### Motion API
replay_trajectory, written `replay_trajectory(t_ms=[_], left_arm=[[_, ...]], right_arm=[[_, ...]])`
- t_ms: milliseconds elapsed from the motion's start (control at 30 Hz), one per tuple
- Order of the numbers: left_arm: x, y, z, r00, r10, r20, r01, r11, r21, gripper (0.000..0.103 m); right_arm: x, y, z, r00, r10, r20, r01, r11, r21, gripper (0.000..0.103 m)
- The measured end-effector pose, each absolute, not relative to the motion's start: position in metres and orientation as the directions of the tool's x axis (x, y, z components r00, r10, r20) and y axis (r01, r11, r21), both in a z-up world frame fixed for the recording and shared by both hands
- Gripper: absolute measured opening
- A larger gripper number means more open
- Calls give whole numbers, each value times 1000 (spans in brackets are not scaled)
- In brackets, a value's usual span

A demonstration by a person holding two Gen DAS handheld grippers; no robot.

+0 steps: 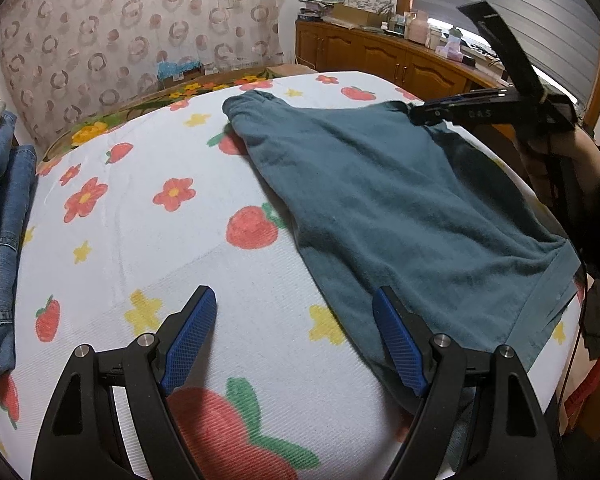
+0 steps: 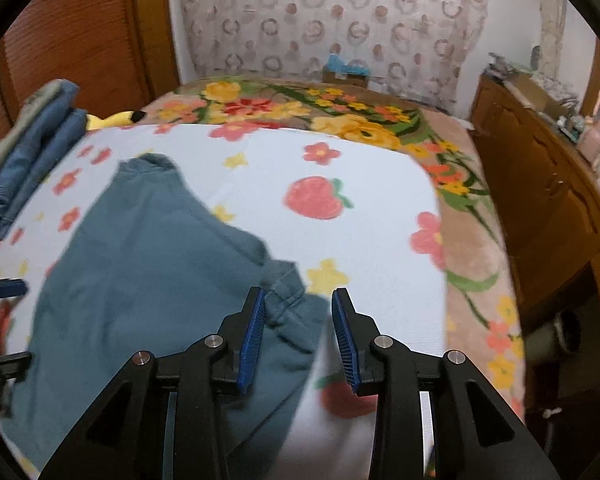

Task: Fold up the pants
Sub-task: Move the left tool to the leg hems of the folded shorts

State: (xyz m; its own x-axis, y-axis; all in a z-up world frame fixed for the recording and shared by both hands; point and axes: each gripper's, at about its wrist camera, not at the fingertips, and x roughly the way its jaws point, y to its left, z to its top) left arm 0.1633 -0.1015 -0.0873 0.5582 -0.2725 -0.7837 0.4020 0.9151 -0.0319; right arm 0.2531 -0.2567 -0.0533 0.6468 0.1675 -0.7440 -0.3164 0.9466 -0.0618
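Note:
Teal pants (image 1: pixel 400 208) lie flat on the white flower-and-strawberry sheet (image 1: pixel 160 240), legs stacked, cuffs at the far left, waistband near right. My left gripper (image 1: pixel 296 300) is open and empty, hovering over the near edge of the pants. My right gripper shows in the left wrist view (image 1: pixel 416 114) at the far right corner of the pants. In the right wrist view the right gripper (image 2: pixel 300 300) is open, jaws standing over a hemmed corner of the pants (image 2: pixel 148 280).
A stack of folded jeans (image 1: pixel 0 240) sits at the sheet's left edge, also in the right wrist view (image 2: pixel 28 148). A floral blanket (image 2: pixel 340 116) lies beyond the sheet. A wooden cabinet (image 1: pixel 380 56) with clutter stands to the right.

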Motion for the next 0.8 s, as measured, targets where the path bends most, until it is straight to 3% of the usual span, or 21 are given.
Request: replay_trajectory(t_ms=[200,800], left_arm=[[164,-102,-87,558,-273,-784,402,915,-32,82],[141,-101,-71,598,-294,-746,404,914,-37,82]], right_arm=[[250,-285,-38,693,129,-710,-218,975,-36,36],[117,-292,-25,703,245,-668,-291,956,44,36]])
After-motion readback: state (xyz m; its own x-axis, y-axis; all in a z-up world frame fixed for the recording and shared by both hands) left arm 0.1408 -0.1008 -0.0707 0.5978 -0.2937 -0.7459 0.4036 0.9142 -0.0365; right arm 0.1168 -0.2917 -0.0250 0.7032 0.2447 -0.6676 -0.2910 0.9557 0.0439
